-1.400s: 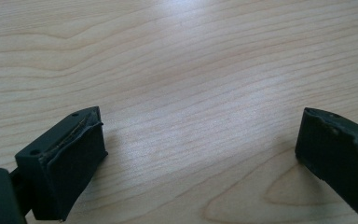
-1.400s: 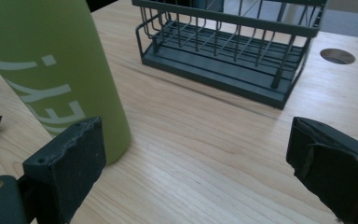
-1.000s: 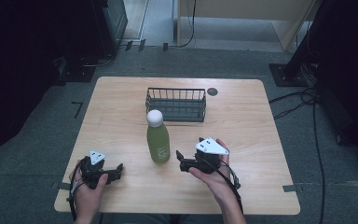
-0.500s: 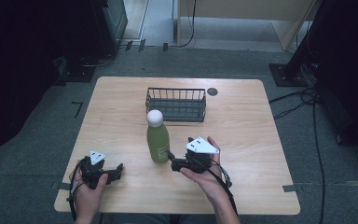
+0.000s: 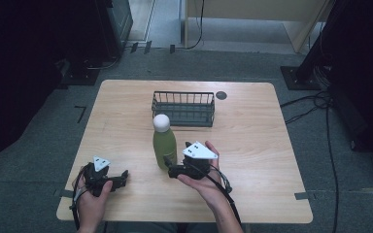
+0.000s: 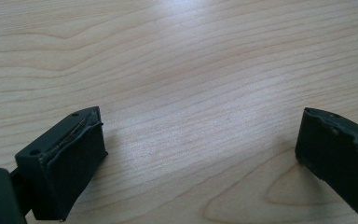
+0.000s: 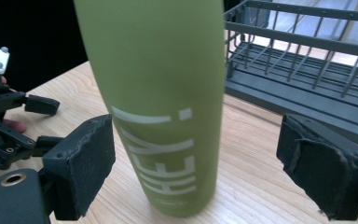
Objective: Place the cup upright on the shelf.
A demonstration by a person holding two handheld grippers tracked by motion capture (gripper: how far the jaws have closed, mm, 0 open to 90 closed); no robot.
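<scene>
Centrally on the wooden counter (image 5: pixel 252 141), a tall green metal bottle with a white cap (image 5: pixel 164 143) stood upright before a dark wire basket (image 5: pixel 183 108). The right gripper (image 7: pixel 196 163) had just been closing its jaws, bottle between them, one pad touching, the other apart. The left gripper (image 5: pixel 119 176) rested open near the front edge.

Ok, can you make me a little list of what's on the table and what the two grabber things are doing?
table: light wooden table
bottle: tall green metal bottle with a white cap, upright, white letters on its side
basket: dark wire basket behind the bottle, nothing seen inside
right gripper: right gripper around the bottle's lower part, jaws have just been closing, one pad at the bottle, the other apart
left gripper: left gripper open over bare wood
</scene>
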